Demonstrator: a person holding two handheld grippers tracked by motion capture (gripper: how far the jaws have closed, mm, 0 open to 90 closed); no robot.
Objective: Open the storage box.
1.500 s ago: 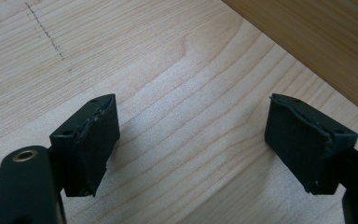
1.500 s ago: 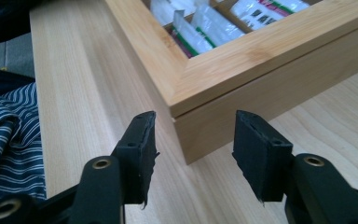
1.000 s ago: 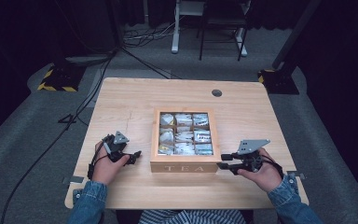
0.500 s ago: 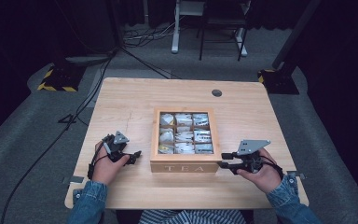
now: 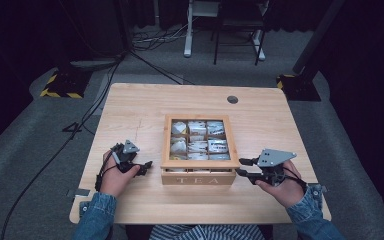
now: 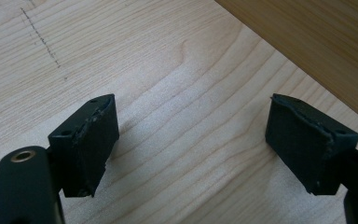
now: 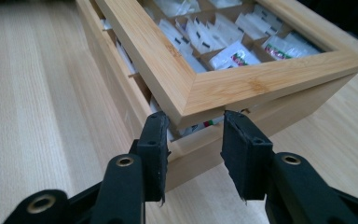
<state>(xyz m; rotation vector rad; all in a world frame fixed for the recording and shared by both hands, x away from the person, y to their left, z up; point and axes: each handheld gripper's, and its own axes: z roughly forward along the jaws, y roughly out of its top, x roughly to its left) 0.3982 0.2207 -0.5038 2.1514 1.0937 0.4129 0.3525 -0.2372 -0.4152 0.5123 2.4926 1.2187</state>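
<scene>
A wooden tea box point(image 5: 200, 178) marked TEA stands in the middle of the table, with several tea bags point(image 5: 198, 138) showing through its framed window lid point(image 7: 261, 80). My right gripper point(image 5: 241, 167) is at the box's front right corner. In the right gripper view its jaws point(image 7: 193, 122) stand narrow on either side of the lid's corner, which sits slightly raised, with tea bags point(image 7: 233, 53) visible through the gap under it. My left gripper point(image 5: 146, 167) rests left of the box, open, with only bare wood between its pads point(image 6: 91, 140).
The light wooden table point(image 5: 130, 110) has a round cable hole point(image 5: 232, 99) at the back right. Beyond it the dark floor holds cables point(image 5: 145, 47) and a white stand point(image 5: 187, 30). The box's side wall point(image 6: 317, 42) lies close to the left gripper.
</scene>
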